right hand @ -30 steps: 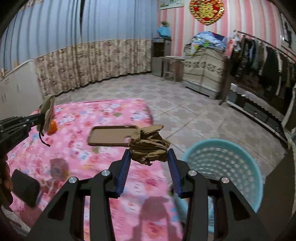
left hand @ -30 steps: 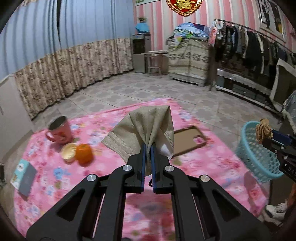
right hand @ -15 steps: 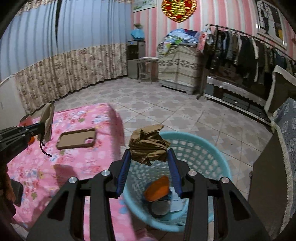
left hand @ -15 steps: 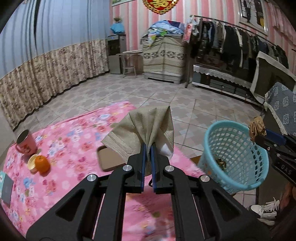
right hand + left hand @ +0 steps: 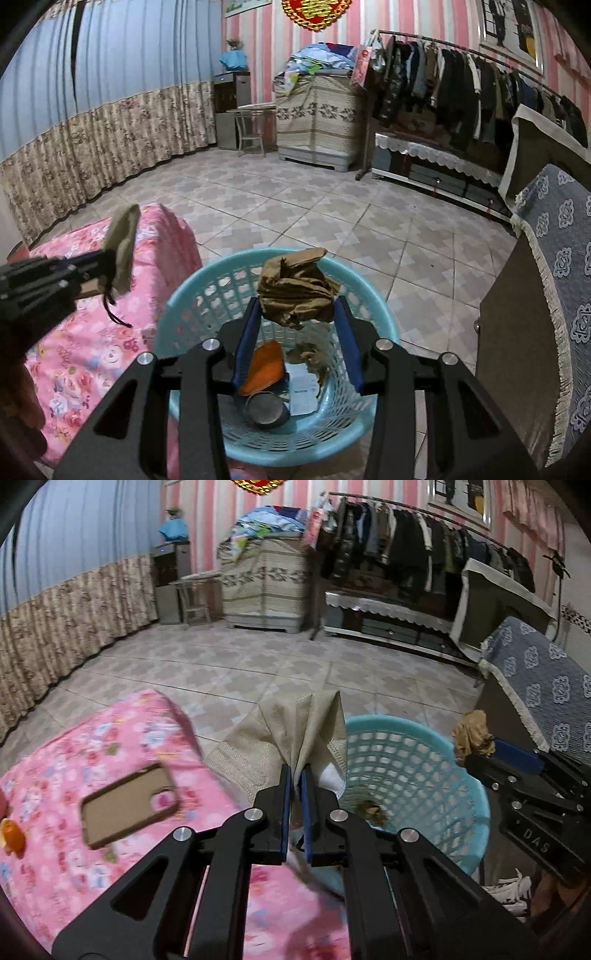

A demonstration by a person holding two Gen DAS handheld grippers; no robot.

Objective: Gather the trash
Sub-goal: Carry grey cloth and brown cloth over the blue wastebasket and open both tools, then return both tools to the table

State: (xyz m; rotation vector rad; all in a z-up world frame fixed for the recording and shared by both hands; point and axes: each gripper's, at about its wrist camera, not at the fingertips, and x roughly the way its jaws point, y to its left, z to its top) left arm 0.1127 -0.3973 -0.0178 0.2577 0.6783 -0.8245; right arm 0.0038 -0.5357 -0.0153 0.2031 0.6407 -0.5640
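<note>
Left tongs [image 5: 295,775]: clenched on a beige face mask [image 5: 291,731], beside the basket [image 5: 413,771].
Right tongs [image 5: 295,314]: grasping a crumpled brown paper [image 5: 295,291] over the basket.

The left hand-held gripper [image 5: 295,775] points downward, its jaws pinched nearly together. The right hand-held gripper [image 5: 297,314] tilts down too, jaws partly apart and gripping.

The only legible lettering is "DAS", in pale capitals on the black body of the right gripper [image 5: 476,753], at the lower right of the left wrist view. The red-and-gold wall ornament [image 5: 316,13] at the top centre of the right wrist view carries a character, cut off and unreadable
</note>
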